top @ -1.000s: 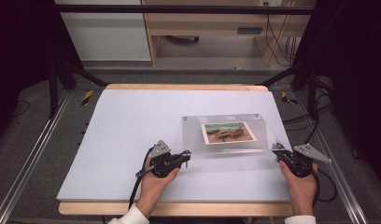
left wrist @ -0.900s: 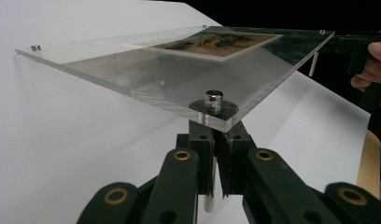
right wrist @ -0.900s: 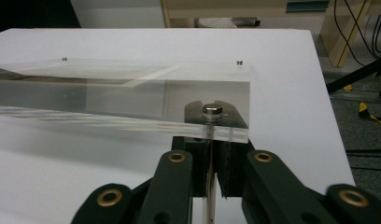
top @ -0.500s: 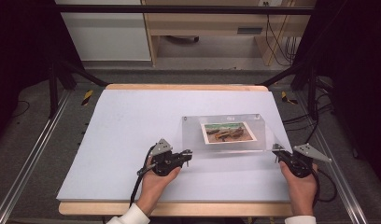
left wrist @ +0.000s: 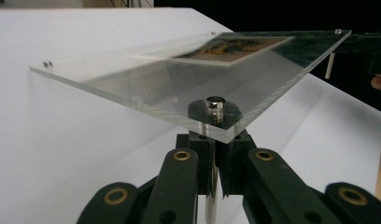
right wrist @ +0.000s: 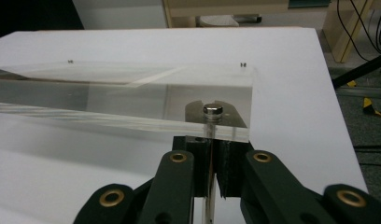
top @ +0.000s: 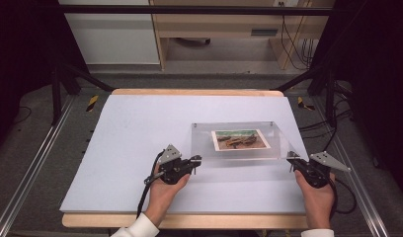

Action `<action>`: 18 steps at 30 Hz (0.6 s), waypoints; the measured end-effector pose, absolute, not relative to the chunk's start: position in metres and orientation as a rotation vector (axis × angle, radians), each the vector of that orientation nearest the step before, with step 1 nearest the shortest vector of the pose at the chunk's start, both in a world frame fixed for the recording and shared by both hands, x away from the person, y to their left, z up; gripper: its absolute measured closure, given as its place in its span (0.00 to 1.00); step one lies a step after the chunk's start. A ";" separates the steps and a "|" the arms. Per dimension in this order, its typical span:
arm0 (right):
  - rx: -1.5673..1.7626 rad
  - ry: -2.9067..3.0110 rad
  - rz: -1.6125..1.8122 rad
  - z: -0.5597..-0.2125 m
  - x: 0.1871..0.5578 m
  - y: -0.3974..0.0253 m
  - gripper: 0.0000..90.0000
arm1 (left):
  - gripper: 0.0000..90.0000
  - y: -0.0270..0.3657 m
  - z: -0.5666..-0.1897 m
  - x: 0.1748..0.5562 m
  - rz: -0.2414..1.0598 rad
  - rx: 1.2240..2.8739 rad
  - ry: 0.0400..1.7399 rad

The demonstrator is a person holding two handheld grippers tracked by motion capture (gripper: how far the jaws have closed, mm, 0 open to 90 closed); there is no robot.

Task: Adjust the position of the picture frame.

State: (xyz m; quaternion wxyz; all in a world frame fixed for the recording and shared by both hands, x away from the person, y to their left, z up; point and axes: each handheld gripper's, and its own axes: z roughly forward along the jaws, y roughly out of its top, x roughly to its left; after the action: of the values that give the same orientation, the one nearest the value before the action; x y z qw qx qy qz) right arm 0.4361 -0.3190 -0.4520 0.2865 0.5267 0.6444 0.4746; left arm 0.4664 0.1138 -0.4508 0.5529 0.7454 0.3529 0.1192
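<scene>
You had the left gripper (top: 195, 160) closed on the metal standoff post (left wrist: 215, 103) at the near left corner of the clear acrylic frame (top: 241, 129), the jaws pinched together just under the pane; the right gripper (top: 292, 161) was likewise clamped on the post (right wrist: 212, 111) at the near right corner; so both near corners were in your hold. The frame, with the landscape photo (top: 240, 139) pressed inside it, sat toward four o'clock on the white table (top: 130, 128), its far edge pointing to twelve; in the left gripper view the pane tilted, near corner raised clear of the surface, and the far corner screws (left wrist: 47, 64) hung above the table as well. Compared with a second earlier very little had shifted; your left hand (top: 162, 190) had crept slightly toward three o'clock and the frame stayed where it was, while your right hand (top: 315, 195) held its place at the table's edge; I read that as the grips being settled, with the lift or carry of the frame barely begun, and both posts needing equal height to keep the pane level.
</scene>
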 end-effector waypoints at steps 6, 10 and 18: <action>1.379 1.736 1.279 -0.437 0.435 -0.288 0.94 | 0.94 0.147 -0.435 0.468 0.308 1.708 0.859; 1.366 1.742 1.292 -0.432 0.439 -0.271 0.94 | 0.93 0.164 -0.430 0.469 0.323 1.696 0.877; 1.315 1.778 1.316 -0.421 0.461 -0.231 0.94 | 0.93 0.204 -0.423 0.477 0.376 1.664 0.903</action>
State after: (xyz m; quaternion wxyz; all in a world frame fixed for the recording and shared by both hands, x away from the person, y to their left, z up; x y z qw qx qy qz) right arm 0.4610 -0.2312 -0.4213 0.2803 0.4906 0.6632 0.4909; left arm 0.4765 0.2036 -0.4227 0.5693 0.7089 0.3845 0.1601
